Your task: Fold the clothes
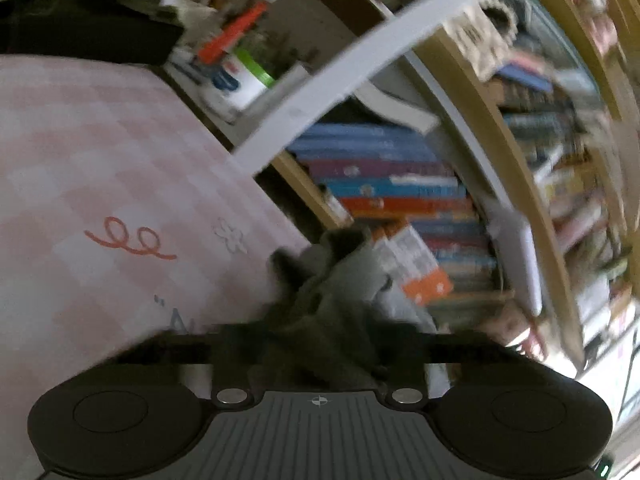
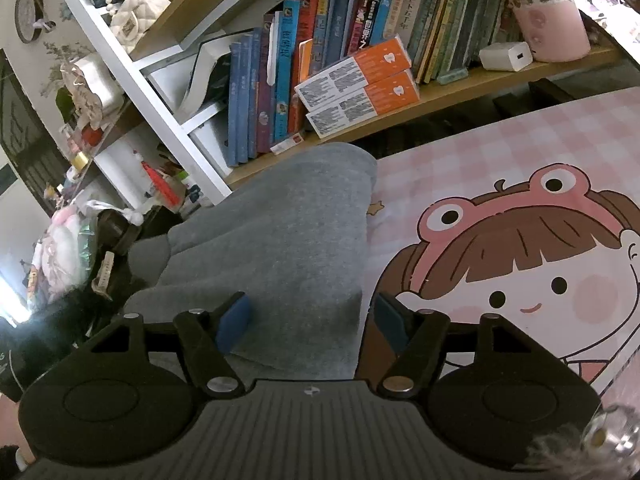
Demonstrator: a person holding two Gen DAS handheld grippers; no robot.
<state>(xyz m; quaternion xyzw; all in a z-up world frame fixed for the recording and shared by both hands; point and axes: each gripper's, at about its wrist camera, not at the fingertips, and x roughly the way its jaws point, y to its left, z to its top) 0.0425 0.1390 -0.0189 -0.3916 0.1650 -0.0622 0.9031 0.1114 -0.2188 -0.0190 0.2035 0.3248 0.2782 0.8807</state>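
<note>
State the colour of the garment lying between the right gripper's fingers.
Plain grey. The garment shows best in the right wrist view.

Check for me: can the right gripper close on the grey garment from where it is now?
Probably yes. The right gripper is open with the grey garment lying between its fingers on the pink mat; nothing blocks it.

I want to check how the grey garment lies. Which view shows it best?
The right wrist view: the grey garment is sharp, spread over the table edge. The left wrist view shows only a blurred bunch at the left hand-held gripper.
</note>
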